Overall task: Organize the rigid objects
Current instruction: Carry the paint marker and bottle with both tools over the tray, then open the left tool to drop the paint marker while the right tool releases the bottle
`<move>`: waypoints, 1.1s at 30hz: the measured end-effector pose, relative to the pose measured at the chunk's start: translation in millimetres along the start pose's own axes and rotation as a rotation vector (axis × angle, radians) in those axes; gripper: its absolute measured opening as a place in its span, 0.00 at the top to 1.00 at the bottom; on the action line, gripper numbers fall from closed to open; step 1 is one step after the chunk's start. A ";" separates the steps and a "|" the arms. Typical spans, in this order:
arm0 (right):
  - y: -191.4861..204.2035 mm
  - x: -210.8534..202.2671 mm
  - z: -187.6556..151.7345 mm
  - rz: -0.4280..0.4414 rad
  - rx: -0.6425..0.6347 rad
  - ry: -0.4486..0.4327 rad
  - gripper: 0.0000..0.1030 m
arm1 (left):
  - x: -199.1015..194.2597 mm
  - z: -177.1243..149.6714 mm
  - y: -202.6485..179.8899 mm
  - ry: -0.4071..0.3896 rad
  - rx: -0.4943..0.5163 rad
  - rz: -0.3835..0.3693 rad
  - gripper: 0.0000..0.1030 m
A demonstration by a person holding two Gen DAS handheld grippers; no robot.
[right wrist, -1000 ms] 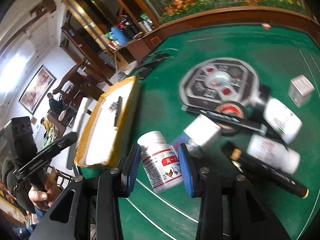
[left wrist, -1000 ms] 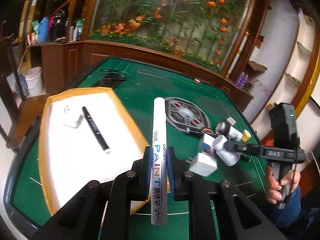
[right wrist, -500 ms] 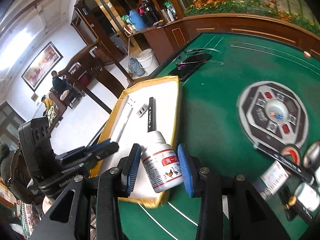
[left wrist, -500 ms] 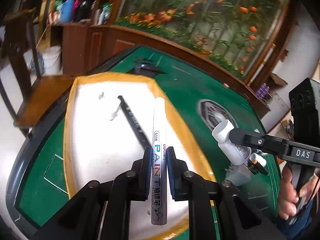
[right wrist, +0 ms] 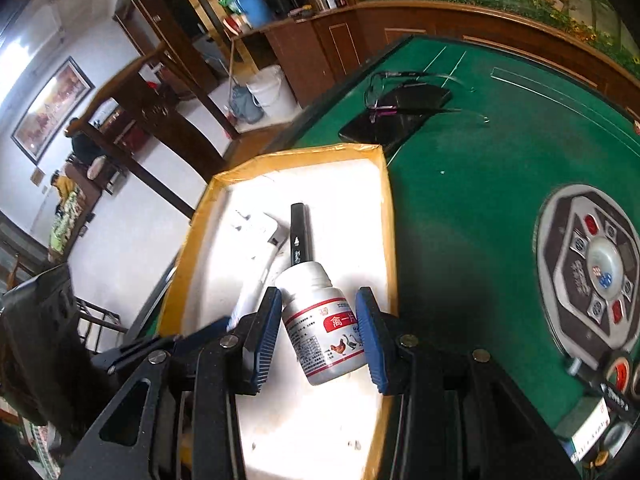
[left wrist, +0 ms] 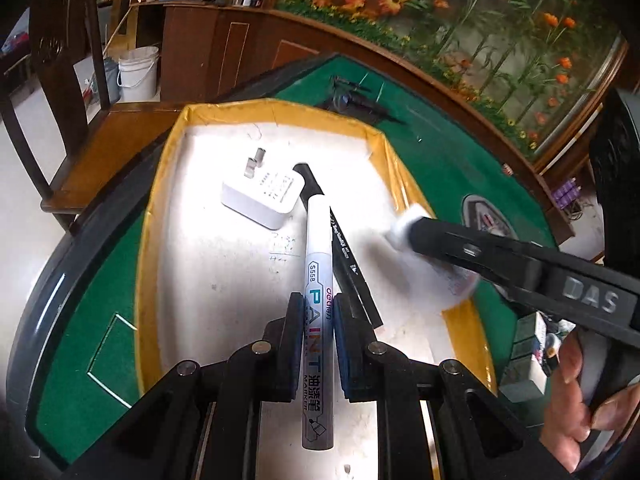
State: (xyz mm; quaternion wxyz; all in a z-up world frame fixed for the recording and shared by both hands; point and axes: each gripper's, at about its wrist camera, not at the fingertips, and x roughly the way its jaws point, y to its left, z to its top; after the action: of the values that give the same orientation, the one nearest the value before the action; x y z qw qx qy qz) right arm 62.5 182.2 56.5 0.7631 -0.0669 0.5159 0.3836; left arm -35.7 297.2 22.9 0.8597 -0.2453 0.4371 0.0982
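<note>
My left gripper [left wrist: 316, 314] is shut on a white paint marker [left wrist: 318, 280] and holds it over the white tray with a yellow rim [left wrist: 160, 184]. In the tray lie a white plug adapter [left wrist: 262, 196] and a black marker [left wrist: 352, 272]. My right gripper [right wrist: 318, 320] is shut on a white pill bottle [right wrist: 320, 320] with a red label, also over the tray [right wrist: 386, 220]. The bottle shows blurred in the left wrist view [left wrist: 432, 256]. The adapter [right wrist: 256, 236] and black marker [right wrist: 300, 236] lie just beyond the bottle.
The tray sits on a green felt table [right wrist: 480, 184]. A black phone with glasses on it [right wrist: 396, 116] lies beyond the tray. A round dice console [right wrist: 592, 272] is at the right, with bottles and boxes [right wrist: 600, 420] near it. A wooden chair [left wrist: 64, 80] stands at the left.
Both grippers have carried their objects from over the felt to low over the tray. The tray, adapter and black marker now look much closer.
</note>
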 end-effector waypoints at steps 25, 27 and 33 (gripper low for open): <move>18.0 51.9 17.0 -0.142 -0.095 0.053 0.64 | 9.5 -7.0 0.9 0.028 -0.029 0.029 0.86; 20.0 52.0 16.6 -0.148 -0.102 0.049 0.64 | 8.8 -7.0 2.5 0.025 -0.030 0.025 0.85; 21.3 51.9 16.6 -0.152 -0.091 0.036 0.63 | 3.2 -8.2 2.3 0.012 -0.023 0.002 0.67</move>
State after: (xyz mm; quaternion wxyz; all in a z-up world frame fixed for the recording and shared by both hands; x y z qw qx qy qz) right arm 69.8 232.1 26.9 0.7767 -0.1473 0.5052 0.3462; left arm -40.4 294.9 15.5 0.8542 -0.2555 0.4412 0.1025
